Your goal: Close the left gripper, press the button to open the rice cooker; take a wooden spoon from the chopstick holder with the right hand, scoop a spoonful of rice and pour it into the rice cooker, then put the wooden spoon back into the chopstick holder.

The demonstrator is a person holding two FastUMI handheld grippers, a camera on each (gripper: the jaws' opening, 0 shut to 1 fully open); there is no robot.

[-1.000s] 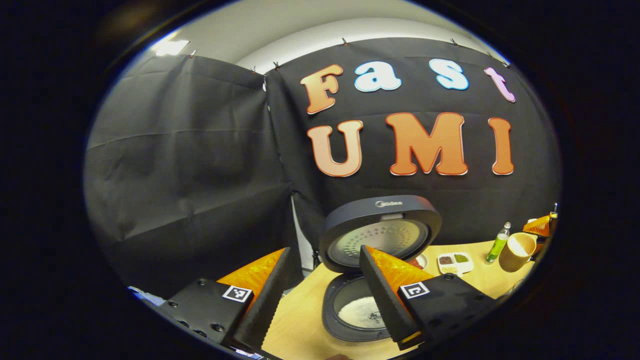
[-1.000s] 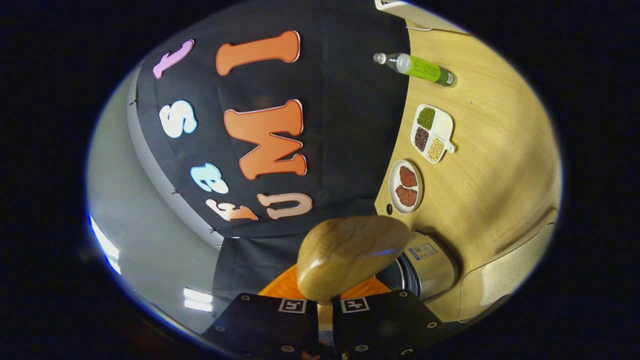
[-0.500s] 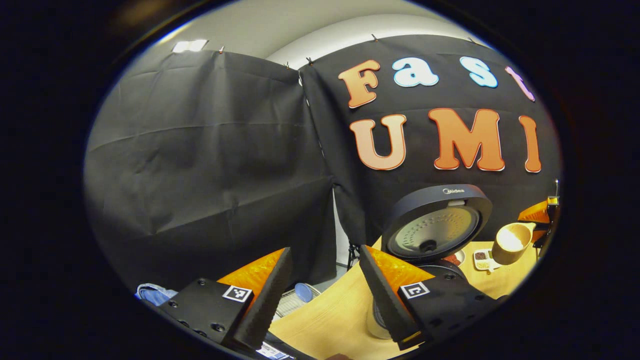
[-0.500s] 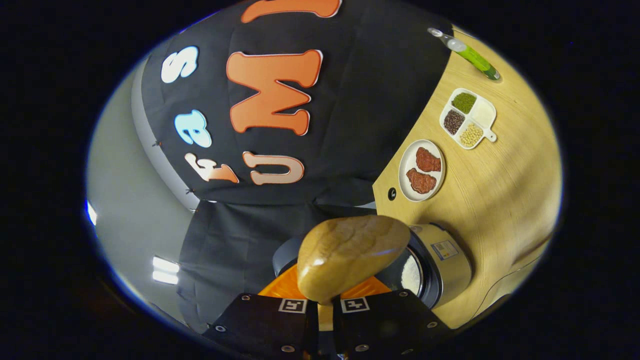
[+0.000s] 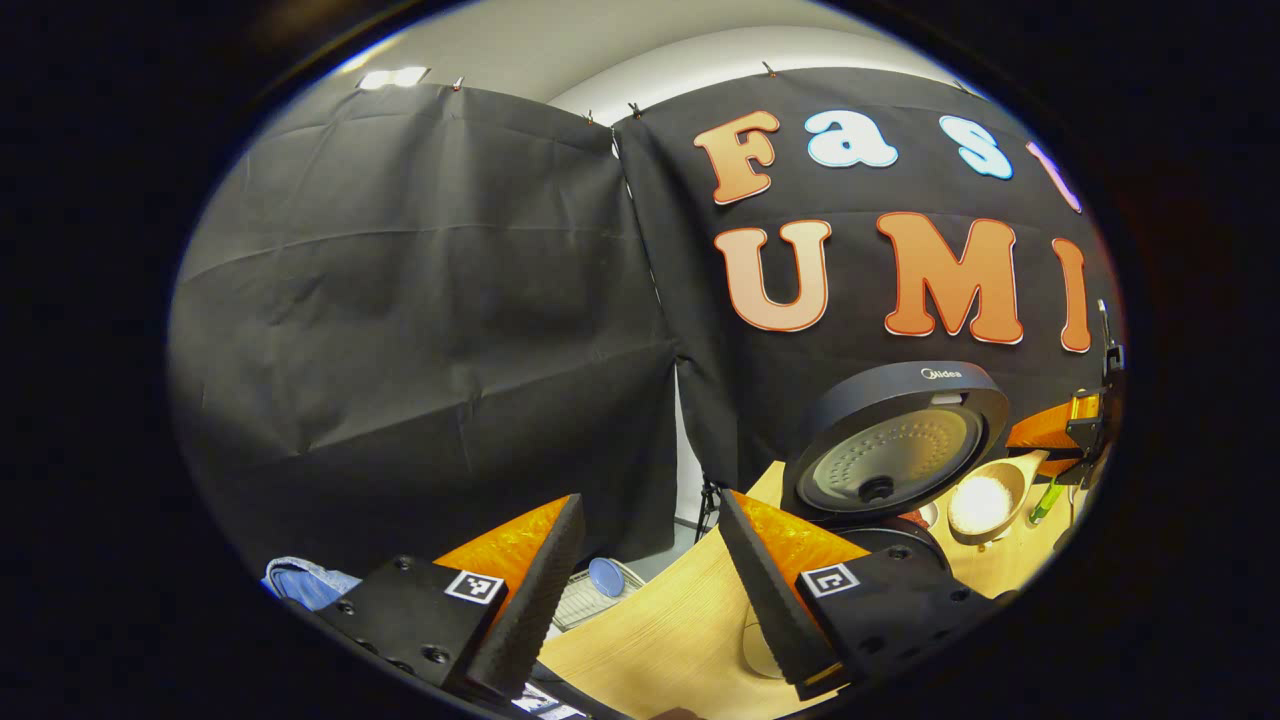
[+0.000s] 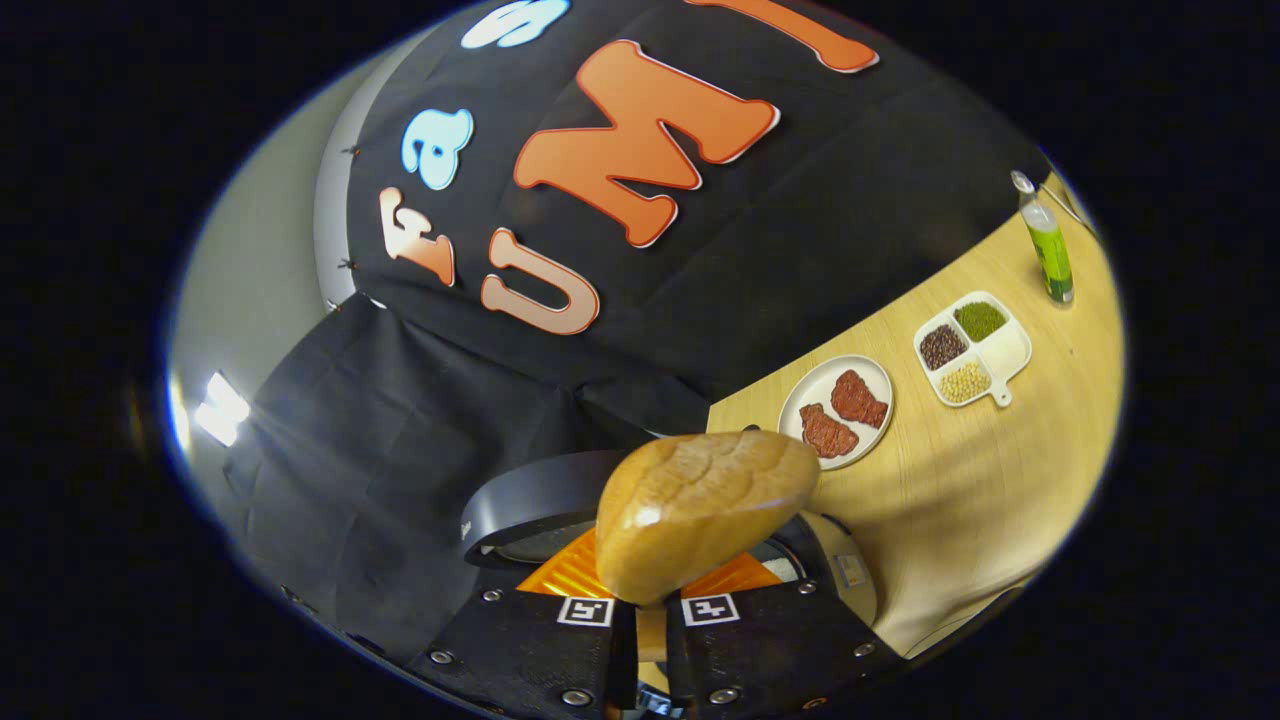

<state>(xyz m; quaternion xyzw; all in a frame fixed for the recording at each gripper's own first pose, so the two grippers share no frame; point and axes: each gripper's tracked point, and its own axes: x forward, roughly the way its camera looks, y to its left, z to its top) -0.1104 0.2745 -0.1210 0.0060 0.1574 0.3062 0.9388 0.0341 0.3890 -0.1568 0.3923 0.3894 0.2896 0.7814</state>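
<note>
We see the wooden spoon (image 5: 985, 502), turned back from its tipped pose, now beside the open rice cooker (image 5: 897, 440) lid with rice showing in its bowl.

The rice cooker (image 5: 895, 440) had a dark grey lid with a dotted silver inner plate, and the wooden spoon (image 6: 700, 510) was golden brown with visible grain. The surface (image 6: 960, 480) was pale yellow wood; on it sat a white plate (image 6: 836, 411) of reddish-brown pieces and a green bottle (image 6: 1046, 250).

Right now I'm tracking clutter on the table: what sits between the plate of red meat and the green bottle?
In the right gripper view, a white divided dish of beans and grains lies between the plate and the green bottle.
</note>
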